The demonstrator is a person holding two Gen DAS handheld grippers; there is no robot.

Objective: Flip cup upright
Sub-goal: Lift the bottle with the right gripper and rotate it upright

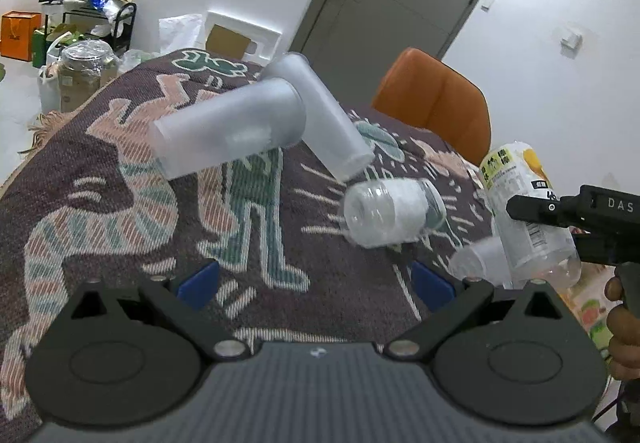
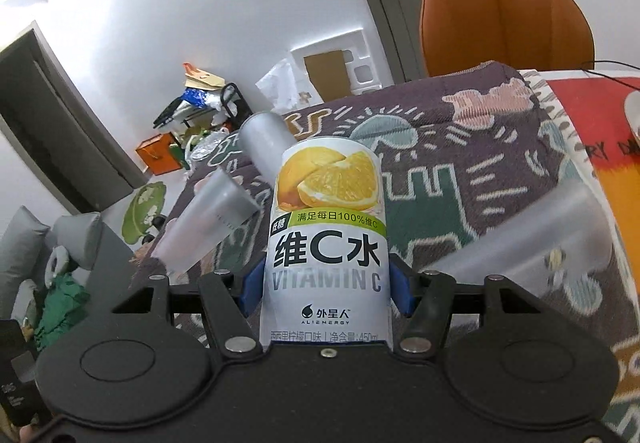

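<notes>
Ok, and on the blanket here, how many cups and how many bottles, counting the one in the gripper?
Frosted cups, all lying down: 3
Bottles, the Vitamin C bottle gripped by the right gripper and the clear bottle lying down: 2
Total: 5

Frosted translucent plastic cups [image 1: 228, 129], matt, smooth-walled, centre frame. Clear glossy plastic bottle with white paper-like label [image 1: 390, 213], lying right of centre. Glossy printed lemon-label plastic bottle [image 2: 328, 239], centre of the right wrist view. Woven purple patterned cloth [image 1: 120, 203], coarse, ribbed. Orange leather-look chair back [image 2: 506, 19], smooth, upper right. Blue smooth plastic finger pads [image 1: 198, 281] on matt black frame.
</notes>
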